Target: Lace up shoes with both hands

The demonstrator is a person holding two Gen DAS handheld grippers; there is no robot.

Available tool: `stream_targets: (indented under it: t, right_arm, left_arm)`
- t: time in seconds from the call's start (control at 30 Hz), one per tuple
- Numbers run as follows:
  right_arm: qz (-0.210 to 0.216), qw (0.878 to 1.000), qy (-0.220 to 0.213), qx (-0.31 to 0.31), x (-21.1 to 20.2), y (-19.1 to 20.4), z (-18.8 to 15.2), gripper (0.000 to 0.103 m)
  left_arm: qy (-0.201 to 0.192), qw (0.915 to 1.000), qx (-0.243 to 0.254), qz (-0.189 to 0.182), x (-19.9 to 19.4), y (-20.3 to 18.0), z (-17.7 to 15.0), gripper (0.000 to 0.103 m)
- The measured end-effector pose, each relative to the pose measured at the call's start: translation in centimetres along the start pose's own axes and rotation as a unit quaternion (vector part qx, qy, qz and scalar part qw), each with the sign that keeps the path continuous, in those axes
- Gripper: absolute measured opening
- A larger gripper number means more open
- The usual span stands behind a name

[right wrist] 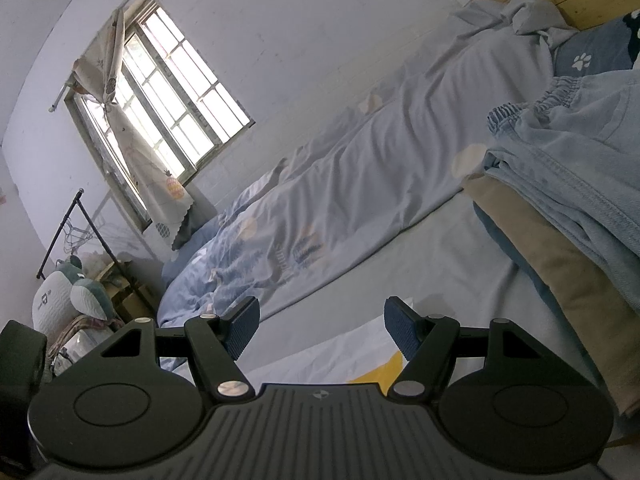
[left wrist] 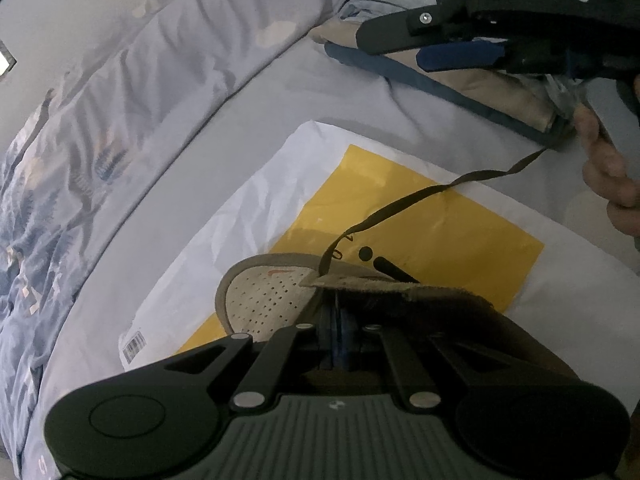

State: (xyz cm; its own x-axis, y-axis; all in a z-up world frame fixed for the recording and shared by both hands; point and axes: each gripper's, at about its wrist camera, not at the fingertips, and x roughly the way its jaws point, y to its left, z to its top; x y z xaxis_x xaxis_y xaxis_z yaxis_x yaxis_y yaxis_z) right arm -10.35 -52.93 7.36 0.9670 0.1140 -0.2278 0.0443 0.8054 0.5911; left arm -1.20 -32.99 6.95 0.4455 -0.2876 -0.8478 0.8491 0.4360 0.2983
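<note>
Tan suede shoe [left wrist: 280, 300] sits low in the frame's centre on a yellow-and-white mailer bag [left wrist: 420, 216], its dark lace [left wrist: 432, 190] trailing toward the right edge. The left gripper [left wrist: 338, 320] is clenched at the shoe's tongue [left wrist: 368, 285]. The right gripper [right wrist: 322, 330] hangs released over the bedsheet [right wrist: 360, 280].

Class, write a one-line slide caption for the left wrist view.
Shut left gripper pinches the shoe flap over a yellow-and-white bag; the dark lace trails toward the right gripper.
</note>
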Motion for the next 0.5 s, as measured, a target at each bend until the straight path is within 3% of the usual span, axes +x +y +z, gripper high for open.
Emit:
stream_targets:
  t: [0.5]
  right_arm:
    - [0.000, 1.000, 0.004, -0.004, 0.1, 0.1, -0.2, 0.071]
  left_arm:
    - [0.008, 1.0000, -0.001, 0.005, 1.6, -0.3, 0.0, 0.001]
